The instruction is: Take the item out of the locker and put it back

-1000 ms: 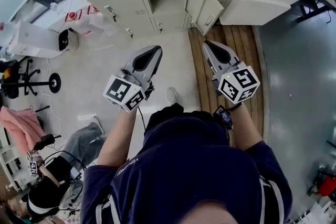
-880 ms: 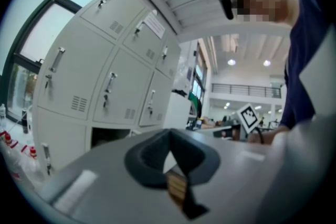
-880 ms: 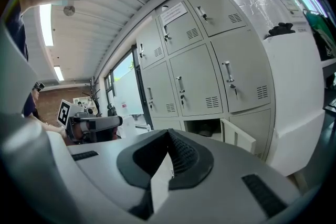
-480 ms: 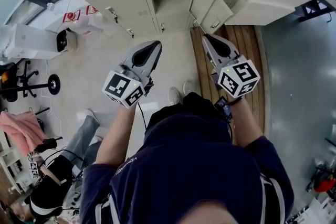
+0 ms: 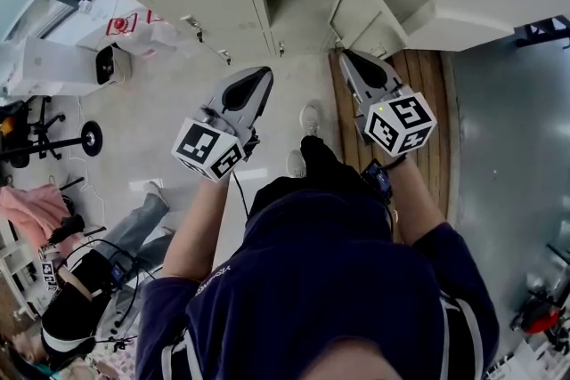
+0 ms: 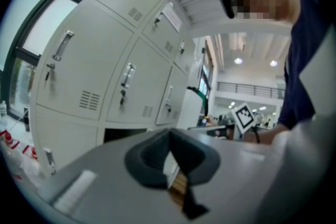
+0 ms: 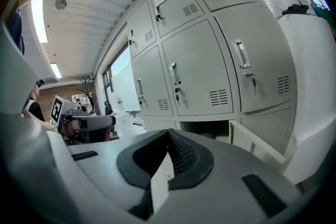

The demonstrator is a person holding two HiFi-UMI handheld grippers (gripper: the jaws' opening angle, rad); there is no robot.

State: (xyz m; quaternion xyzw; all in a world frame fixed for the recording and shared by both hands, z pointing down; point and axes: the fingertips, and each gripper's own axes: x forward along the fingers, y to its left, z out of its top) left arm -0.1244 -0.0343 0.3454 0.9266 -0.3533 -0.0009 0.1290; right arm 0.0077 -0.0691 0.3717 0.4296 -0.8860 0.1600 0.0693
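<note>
A row of pale grey lockers runs across the top of the head view. One low compartment (image 5: 298, 9) stands open, its door (image 5: 361, 13) swung out to the right. Inside I see a shelf and no item. My left gripper (image 5: 264, 74) and right gripper (image 5: 346, 56) are held side by side, pointing at that compartment from some way off. Both are shut and hold nothing. The left gripper (image 6: 169, 131) has the open compartment (image 6: 126, 135) as a dark gap just past it. Beyond the right gripper (image 7: 168, 131) lie the same dark opening (image 7: 207, 130) and its door (image 7: 257, 147).
A wooden floor strip (image 5: 427, 93) runs under the right gripper, beside a big white cabinet (image 5: 472, 4). At left are a white box (image 5: 53, 71), a plastic bag (image 5: 142, 36), a chair base (image 5: 53, 138) and a seated person (image 5: 80, 298).
Both grippers have moved forward towards the lockers, which now sit closer and higher in the head view. A foot has stepped forward between them. The jaws stayed shut.
</note>
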